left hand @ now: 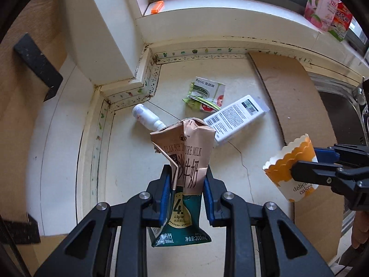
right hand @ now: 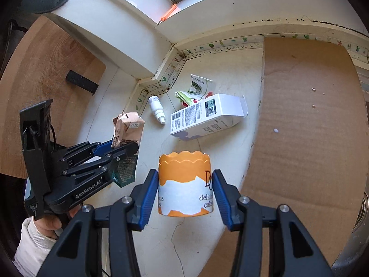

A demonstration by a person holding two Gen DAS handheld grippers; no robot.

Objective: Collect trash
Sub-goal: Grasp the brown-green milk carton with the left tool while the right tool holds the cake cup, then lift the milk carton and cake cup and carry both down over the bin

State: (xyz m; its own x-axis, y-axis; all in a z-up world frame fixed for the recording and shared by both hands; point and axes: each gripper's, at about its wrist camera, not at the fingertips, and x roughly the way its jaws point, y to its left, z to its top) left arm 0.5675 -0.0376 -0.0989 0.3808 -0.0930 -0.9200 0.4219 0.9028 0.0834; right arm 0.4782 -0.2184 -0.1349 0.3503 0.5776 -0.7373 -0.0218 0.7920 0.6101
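Held, two items: the left gripper (left hand: 188, 182) is clenched on a crumpled milk carton (left hand: 184, 161), lifted clear of the bench (left hand: 129, 168); the right gripper (right hand: 185, 185) grasps an orange-and-white paper cup (right hand: 184, 184) upright between its pads, also off the surface. A hand in a pale sleeve (right hand: 34, 240) carries the left tool. Remaining on the bench, toward the back corner: a small white bottle (left hand: 147, 116) lying on its side near the corner trim; a torn green-and-white wrapper (left hand: 205, 93) just beside it toward the back edge; a long white box (left hand: 235, 117) lying flat, one end flap open, touching or overlapping the wrapper's edge. No bin or bag shows in either view, so where the held items go cannot be told. Judged progress: two pieces picked up but not yet deposited, three still to collect; roughly the early-to-middle part of the job. Surface: cream bench, cracked in a thin line running from the middle toward the front edge, with stained cactus-print tape along the back edge and around a boxed-in white pillar at the back left. A cardboard sheet (right hand: 306, 120) covers the right side, with a few white crumbs on it; a steel sink (left hand: 341, 115) lies beyond its right edge. A wooden board (right hand: 50, 69) with a black handle sits at the left. Room: a window sill above the back edge holds an orange clip (left hand: 157, 7) and pink and red packets (left hand: 322, 7) at its right end.
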